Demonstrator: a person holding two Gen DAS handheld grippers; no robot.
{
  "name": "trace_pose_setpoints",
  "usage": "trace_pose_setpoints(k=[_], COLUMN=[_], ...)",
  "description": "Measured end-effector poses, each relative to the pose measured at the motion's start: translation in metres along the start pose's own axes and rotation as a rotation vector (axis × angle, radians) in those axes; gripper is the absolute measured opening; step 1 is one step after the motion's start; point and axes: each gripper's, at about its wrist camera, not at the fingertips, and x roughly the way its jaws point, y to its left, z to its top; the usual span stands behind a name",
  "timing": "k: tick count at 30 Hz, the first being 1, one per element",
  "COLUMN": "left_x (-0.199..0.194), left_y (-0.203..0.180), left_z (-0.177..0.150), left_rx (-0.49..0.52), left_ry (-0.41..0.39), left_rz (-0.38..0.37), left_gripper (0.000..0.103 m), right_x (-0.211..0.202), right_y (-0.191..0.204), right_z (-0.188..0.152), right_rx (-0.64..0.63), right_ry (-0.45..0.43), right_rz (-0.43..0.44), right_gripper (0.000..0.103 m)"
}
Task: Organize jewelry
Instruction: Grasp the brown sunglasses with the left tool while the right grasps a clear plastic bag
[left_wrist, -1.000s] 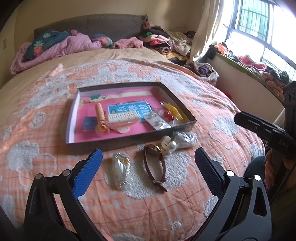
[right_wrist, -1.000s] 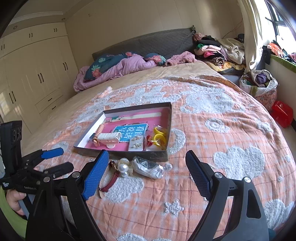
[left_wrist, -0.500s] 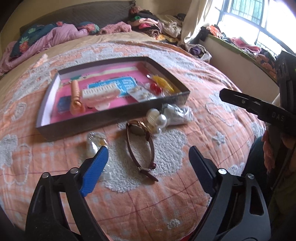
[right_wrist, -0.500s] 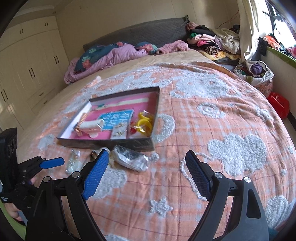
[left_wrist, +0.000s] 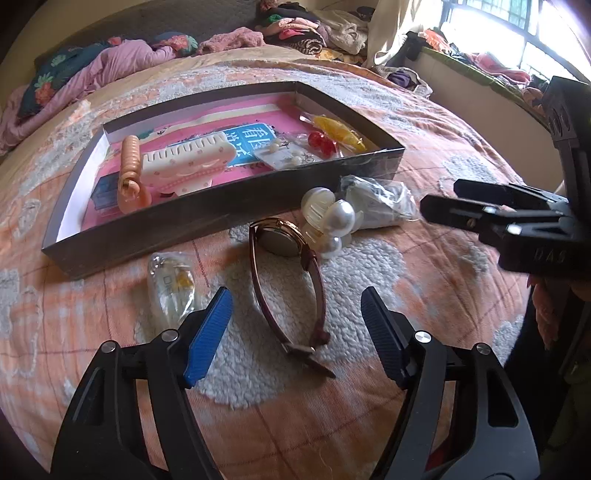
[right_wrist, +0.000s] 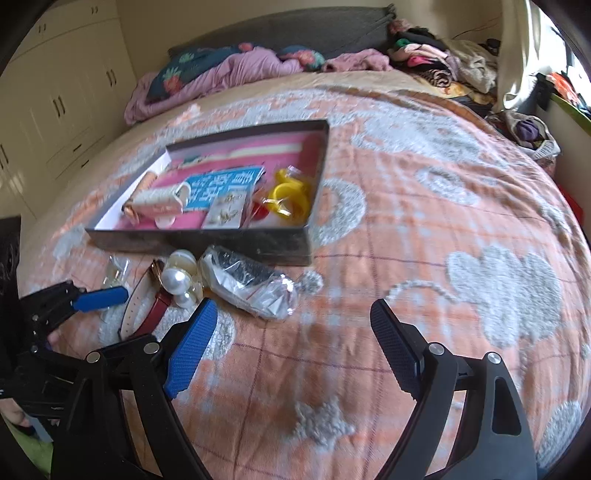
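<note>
Left gripper (left_wrist: 295, 325) jaws spread wide, empty, straddling the watch (left_wrist: 286, 280) on the bed (left_wrist: 424, 387) before the tray (left_wrist: 207, 218). Right gripper (right_wrist: 288, 343) also released. Watch looks light, strap floppy; take the stiff case.

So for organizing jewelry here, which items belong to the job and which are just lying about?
Belongs to the job:
- grey shallow box with pink lining
- brown-strapped gold wristwatch
- cream pearl hair claw
- small clear packet with gold trinket
- crumpled clear plastic bag
- open left gripper
- open right gripper

Just lying about:
- pile of folded clothes
- purple crumpled duvet
</note>
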Motion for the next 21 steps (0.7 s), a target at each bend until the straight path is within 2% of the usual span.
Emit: trace_pose_setpoints(k=[1, 4, 6, 15, 16, 18, 21], left_x=[0.002, 0.009, 0.011, 0.003, 0.002, -0.003, -0.011], left_y=[0.001, 0.001, 0.001, 0.005, 0.005, 0.005, 0.006], left_z=[0.000, 0.001, 0.000, 0.003, 0.003, 0.003, 0.005], left_rx=[-0.002, 0.006, 0.016, 0.010, 0.008, 0.005, -0.002], left_ry=[0.002, 0.009, 0.012, -0.013, -0.017, -0.030, -0.052], left_rz=[0.003, 0.017, 0.028, -0.007, -0.011, -0.023, -0.035], left_gripper=[0.062, 0.049, 0.034, 0.020, 0.020, 0.019, 0.019], right_x=[0.005, 0.014, 0.021, 0.049, 0.051, 0.053, 0.050], right_y=[0.002, 0.008, 0.013, 0.029, 0.030, 0.031, 0.033], right_z=[0.001, 0.004, 0.005, 0.013, 0.013, 0.013, 0.013], right_rx=[-0.009, -0.040, -0.069, -0.161, -0.164, -0.172, -0.175], right_ry=[0.009, 0.022, 0.032, 0.057, 0.057, 0.045, 0.031], right_rz=[0.002, -0.001, -0.005, -0.019, -0.020, -0.013, 0.015], right_gripper=[0.084, 0.084, 0.084, 0.084, 0.080, 0.066, 0.059])
